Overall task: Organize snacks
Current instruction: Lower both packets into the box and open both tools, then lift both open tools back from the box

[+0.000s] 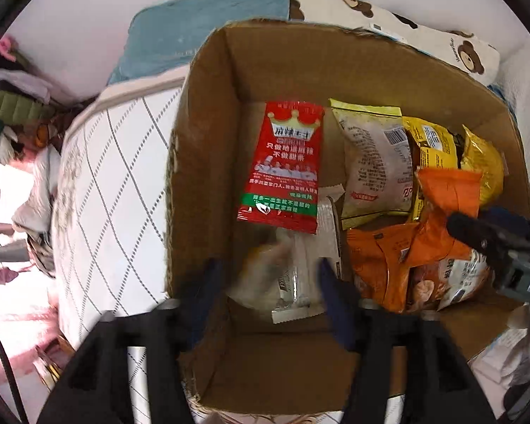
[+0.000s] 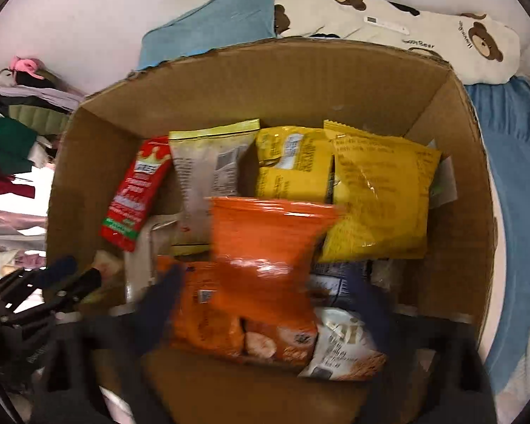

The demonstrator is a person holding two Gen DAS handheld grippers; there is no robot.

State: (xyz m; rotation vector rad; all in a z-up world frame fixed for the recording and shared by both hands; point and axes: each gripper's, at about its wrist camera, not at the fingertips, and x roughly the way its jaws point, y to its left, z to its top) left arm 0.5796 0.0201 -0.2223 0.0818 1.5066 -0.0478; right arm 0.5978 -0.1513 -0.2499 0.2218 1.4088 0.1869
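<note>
An open cardboard box (image 1: 208, 113) holds snack packets. A red packet (image 1: 286, 162) leans at the left, a grey-white one (image 1: 374, 162) and yellow ones (image 1: 431, 141) stand behind. My left gripper (image 1: 268, 289) is open over a clear-white packet (image 1: 289, 282) on the box floor. My right gripper (image 2: 265, 304) is open around an orange packet (image 2: 265, 247) that stands over other orange and white packets (image 2: 342, 349). It also shows in the left wrist view (image 1: 448, 190). The box (image 2: 452, 162) and yellow packets (image 2: 378, 194) fill the right wrist view.
The box sits on a bed with a quilted white mattress (image 1: 106, 183). A blue towel (image 1: 201, 24) and a bear-print cloth (image 1: 424, 35) lie behind it. Piled clothes (image 1: 14, 106) are at the left. Blue fabric (image 2: 516, 176) lies right of the box.
</note>
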